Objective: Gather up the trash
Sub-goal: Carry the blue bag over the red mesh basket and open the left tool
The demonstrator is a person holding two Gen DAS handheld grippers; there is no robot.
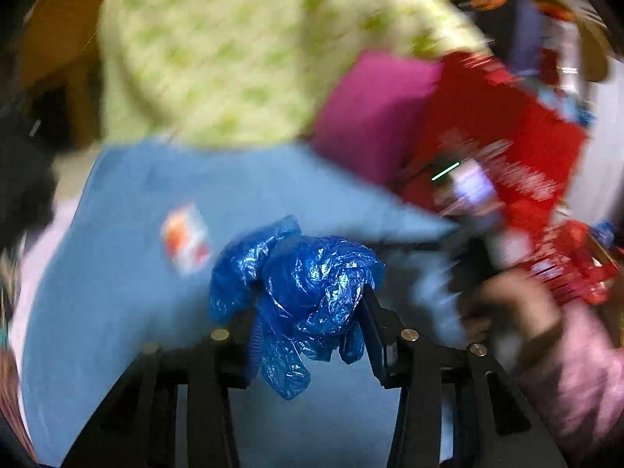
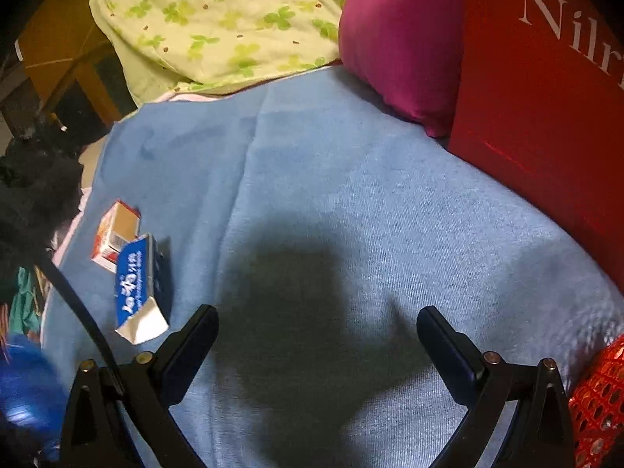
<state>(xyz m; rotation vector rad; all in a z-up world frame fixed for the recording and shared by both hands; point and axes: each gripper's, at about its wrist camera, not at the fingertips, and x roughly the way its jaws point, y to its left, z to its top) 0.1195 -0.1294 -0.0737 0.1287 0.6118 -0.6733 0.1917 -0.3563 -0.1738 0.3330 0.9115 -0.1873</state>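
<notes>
My left gripper (image 1: 308, 304) sits low centre of its view, jaws drawn in on a crumpled blue plastic bag (image 1: 296, 292); the film bulges above the pads and a loose tail hangs below. The hold looks like a pinch on thin film, so I judge it best to keep pressure steady and carry it smoothly, or the tail may snag or slip.

My right gripper (image 2: 316, 331), bottom of its view, stands wide apart with nothing between the pads, hovering over its own shadow on the blue blanket (image 2: 351, 179).

Trash still lying out: a blue-and-white carton (image 2: 138, 288) and a small orange-and-white box (image 2: 115, 236) touching it, left of the right view. The free right gripper seems the natural one for these.

Further out: green clover-print bedding (image 2: 218, 19) at top, a magenta pillow (image 2: 397, 39) and a red box (image 2: 546, 117) upper right. The left view is blurred.
</notes>
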